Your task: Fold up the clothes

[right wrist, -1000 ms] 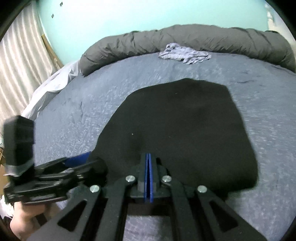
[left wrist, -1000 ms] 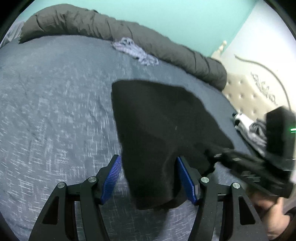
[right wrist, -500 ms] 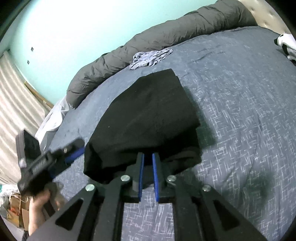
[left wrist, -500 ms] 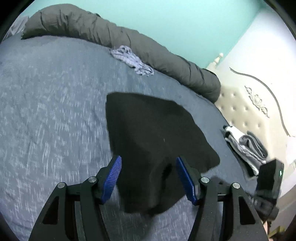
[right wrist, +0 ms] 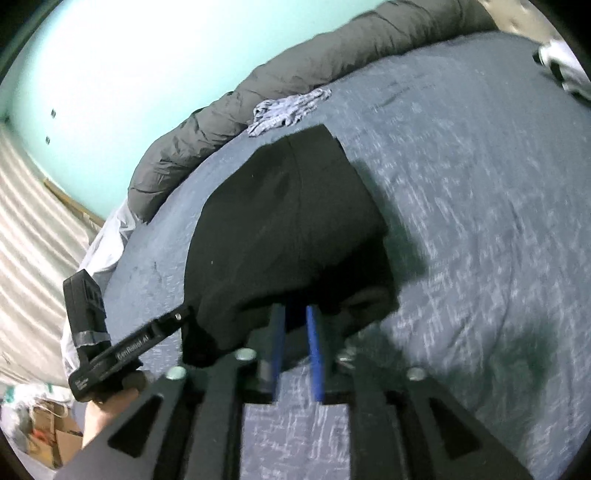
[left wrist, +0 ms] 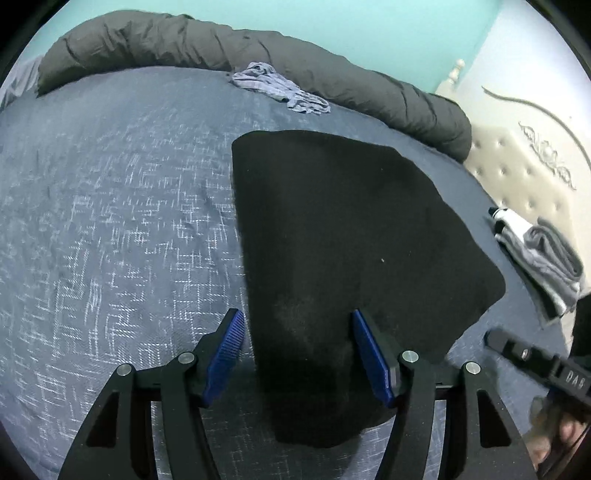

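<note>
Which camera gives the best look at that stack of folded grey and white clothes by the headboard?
The left wrist view: the folded stack lies sharp at the right edge. The right wrist view catches only a blurred white bit at the top right.

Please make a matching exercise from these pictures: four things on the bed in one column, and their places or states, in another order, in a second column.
Things:
1. black garment
2. rolled grey duvet
3. crumpled pale blue cloth
4. folded grey and white clothes

Places or states:
A. stacked near the tufted headboard
B. lying bunched beside the duvet
C. along the far edge, under the turquoise wall
D. spread flat, nearest the grippers

Pairs: 1-D, 2-C, 3-B, 4-A
</note>
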{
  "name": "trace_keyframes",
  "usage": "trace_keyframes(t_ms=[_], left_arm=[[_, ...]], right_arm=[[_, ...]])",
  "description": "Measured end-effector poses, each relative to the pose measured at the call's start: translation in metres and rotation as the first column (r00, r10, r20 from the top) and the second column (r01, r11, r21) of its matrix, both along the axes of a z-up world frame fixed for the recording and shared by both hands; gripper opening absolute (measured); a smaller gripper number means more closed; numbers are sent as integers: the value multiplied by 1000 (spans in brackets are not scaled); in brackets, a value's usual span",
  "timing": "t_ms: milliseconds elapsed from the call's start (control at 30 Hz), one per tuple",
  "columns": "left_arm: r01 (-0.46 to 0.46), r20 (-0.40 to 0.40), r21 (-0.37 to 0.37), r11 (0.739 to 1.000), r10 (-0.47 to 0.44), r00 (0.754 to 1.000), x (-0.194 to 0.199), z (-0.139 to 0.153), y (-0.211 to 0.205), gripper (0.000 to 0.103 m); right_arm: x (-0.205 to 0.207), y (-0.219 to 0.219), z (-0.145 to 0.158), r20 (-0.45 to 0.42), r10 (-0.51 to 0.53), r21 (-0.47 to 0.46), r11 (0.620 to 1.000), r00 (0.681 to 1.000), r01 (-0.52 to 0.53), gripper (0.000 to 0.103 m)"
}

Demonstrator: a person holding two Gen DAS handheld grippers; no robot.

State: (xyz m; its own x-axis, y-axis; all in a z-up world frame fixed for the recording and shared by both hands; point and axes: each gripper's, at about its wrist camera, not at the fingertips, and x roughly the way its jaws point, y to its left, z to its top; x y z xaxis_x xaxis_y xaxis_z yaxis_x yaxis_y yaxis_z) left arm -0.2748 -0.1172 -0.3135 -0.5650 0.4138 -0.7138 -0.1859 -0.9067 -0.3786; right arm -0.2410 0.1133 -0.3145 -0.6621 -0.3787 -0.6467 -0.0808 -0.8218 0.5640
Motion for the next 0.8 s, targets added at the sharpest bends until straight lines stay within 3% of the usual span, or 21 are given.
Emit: trace_keyframes(t_ms=[33,133,500,667,800], left_arm=[[-7,-1,32,999,8,1000,0,3,-5,65],[-22,-37,44,999,23,999,6,17,-15,65],[-103,-35,90,991,107,994,31,26,-67,65],[-114,-27,93,989,117,993,32,23,-79,65],[-128,-26,101,987,131,991,34,23,-91,65]], right_arm=[[2,0,-1,6,-9,-25,1000,1000,9,49],[4,-5,-3,24,-25,-88,996,999,27,69],[-15,-56,-35,105,-13,-278,960,994,42,79],[-26,-64,-47,103,-50,-311,947,993,80,80],[-24,-55,-42,40,-99,-314,943,994,107,80]])
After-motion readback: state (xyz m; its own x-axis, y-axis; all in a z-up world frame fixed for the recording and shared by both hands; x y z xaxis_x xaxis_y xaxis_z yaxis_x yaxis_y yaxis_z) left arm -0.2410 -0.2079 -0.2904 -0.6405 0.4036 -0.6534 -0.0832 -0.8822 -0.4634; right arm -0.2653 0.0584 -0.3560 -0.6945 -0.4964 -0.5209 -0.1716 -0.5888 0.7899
